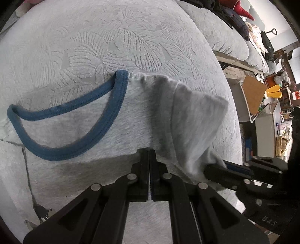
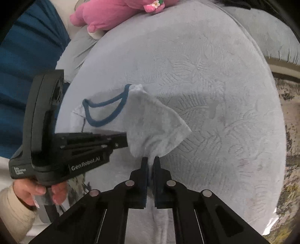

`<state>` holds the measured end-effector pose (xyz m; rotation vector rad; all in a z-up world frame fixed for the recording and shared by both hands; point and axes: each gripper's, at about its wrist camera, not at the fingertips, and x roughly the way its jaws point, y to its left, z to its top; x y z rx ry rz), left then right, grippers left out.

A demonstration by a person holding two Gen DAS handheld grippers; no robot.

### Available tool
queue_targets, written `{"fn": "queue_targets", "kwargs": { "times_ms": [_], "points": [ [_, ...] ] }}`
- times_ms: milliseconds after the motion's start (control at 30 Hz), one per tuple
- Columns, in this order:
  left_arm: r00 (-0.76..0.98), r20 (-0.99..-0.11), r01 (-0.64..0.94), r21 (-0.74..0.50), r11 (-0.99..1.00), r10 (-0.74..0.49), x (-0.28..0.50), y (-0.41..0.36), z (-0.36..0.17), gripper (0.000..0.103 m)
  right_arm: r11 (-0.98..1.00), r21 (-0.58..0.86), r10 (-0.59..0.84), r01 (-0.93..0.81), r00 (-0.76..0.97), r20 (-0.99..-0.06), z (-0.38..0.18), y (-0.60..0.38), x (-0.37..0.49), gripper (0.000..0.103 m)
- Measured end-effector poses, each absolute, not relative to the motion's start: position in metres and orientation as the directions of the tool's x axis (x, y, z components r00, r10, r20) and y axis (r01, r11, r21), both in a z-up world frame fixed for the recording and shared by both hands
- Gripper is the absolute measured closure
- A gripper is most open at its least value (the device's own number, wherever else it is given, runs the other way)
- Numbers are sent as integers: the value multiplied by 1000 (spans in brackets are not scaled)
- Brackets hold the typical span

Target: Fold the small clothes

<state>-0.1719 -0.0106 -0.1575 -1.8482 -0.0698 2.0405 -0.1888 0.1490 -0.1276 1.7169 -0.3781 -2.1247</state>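
Black fingers of the left gripper (image 1: pixel 150 152), at lower centre of the left wrist view, are pressed together on the near edge of a small grey T-shirt (image 1: pixel 116 120) with a blue neckband (image 1: pixel 78 148). The shirt lies on a grey leaf-patterned sofa cushion (image 1: pixel 112 37), filling mid-frame. At lower centre of the right wrist view, the right gripper (image 2: pixel 150 159) pinches a lifted sleeve (image 2: pixel 155 123) of the shirt, its jaws nearly touching. A person's hand (image 2: pixel 35 191) at lower left grips the left tool's handle. A pink plush toy (image 2: pixel 112 13) rests at upper left.
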Motion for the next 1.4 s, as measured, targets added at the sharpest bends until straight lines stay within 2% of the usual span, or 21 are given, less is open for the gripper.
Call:
{"fn": "queue_targets", "kwargs": {
  "times_ms": [167, 300, 333, 500, 633, 733, 900, 1100, 1400],
  "points": [
    [-69, -957, -263, -256, -930, 282, -170, -5, -156, 101, -957, 245, -282, 157, -285, -916, -108, 153, -181, 99],
    [-71, -963, -275, -232, -933, 260, -174, 8, -161, 101, -982, 104, -146, 160, -277, -950, -119, 149, -183, 96],
    [-72, -964, -276, -228, -934, 257, -174, 8, -161, 101, -985, 103, -137, 138, -264, -955, -122, 154, -184, 92],
    [-69, -966, -274, -223, -936, 250, -173, 6, -160, 101, -992, 129, -127, 11, -291, -948, -117, 190, -186, 91],
    [-71, -967, -273, -216, -937, 244, -171, 6, -160, 101, -954, 299, -279, -8, -333, -900, -111, 214, -203, 78],
    [-72, -968, -275, -213, -938, 241, -174, 11, -162, 101, -931, 365, -350, 11, -310, -884, -125, 212, -223, 78],
    [-71, -968, -284, -211, -935, 240, -176, 19, -166, 101, -938, 342, -344, 57, -282, -896, -132, 202, -228, 78],
    [-115, -949, -321, -244, -915, 293, -176, 23, -142, 101, -943, 324, -333, 81, -284, -899, -125, 200, -221, 78],
    [-53, -939, -325, -305, -895, 340, -190, 52, -169, 101, -943, 325, -332, 74, -282, -900, -122, 216, -215, 78]
  ]
}}
